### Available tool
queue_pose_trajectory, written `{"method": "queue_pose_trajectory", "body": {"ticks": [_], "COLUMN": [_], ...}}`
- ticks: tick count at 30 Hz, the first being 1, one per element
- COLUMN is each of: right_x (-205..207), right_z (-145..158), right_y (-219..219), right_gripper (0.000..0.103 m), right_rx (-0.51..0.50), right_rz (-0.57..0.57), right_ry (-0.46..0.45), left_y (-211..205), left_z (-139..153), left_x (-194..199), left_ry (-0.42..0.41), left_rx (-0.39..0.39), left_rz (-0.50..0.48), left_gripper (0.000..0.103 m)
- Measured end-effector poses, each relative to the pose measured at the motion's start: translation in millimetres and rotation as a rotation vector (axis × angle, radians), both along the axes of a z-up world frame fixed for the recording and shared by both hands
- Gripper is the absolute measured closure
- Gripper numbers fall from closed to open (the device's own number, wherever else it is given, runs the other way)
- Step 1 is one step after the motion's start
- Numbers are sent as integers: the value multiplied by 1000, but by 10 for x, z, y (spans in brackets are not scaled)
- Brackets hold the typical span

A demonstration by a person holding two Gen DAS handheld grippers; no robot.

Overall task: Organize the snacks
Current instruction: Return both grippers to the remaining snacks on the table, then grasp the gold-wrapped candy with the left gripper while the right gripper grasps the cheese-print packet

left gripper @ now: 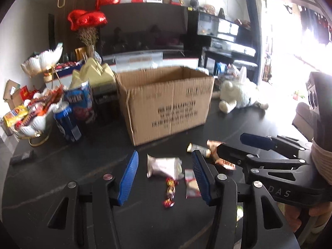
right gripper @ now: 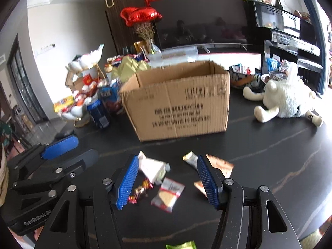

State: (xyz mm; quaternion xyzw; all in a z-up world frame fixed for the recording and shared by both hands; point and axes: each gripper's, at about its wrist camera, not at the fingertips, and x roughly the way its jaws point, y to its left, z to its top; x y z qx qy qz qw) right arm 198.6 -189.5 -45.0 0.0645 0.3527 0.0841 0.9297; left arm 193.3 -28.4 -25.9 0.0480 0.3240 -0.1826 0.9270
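Both grippers [left gripper: 165, 174] [right gripper: 167, 178] open, empty.

Look at the table [right gripper: 269, 155] filling the lower frame: it is black with thin pale veins. At centre your cardboard box [right gripper: 178, 103] is plain brown with black printed lettering. Both grippers carry bright blue ribbed pads [right gripper: 126, 183] on black frames. Low in the frame lie a white-and-silver packet [left gripper: 164, 166], a red-and-gold candy [left gripper: 169, 191] and an orange-brown wrapper [right gripper: 223, 166]. At mid left the cans [left gripper: 66, 122] are blue; at right the plush toy [right gripper: 286, 101] is cream-white. At upper left, red foil heart balloons [left gripper: 87, 19].
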Motion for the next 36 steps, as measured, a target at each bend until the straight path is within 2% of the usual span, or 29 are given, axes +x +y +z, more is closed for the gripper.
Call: {"method": "queue_pose_trajectory", "body": {"ticks": [8, 12, 19, 36], "right_x": [-39, 21, 60, 149], "right_z": [-368, -533, -724, -878], "right_y": [61, 43, 33, 99], "right_gripper": [43, 43, 43, 44], "right_rx": [-15, 14, 15, 13], "right_rz": [2, 5, -6, -3], "right_ry": [91, 147, 186, 224], "left_y": [-19, -50, -95, -118], "left_z": [-454, -661, -953, -1070], "left_x": [80, 138, 247, 333], "left_ry": [94, 136, 233, 246], "left_rx": [-10, 7, -10, 6], "left_rz": [-67, -92, -126, -116], "left_gripper": [62, 67, 77, 87]}}
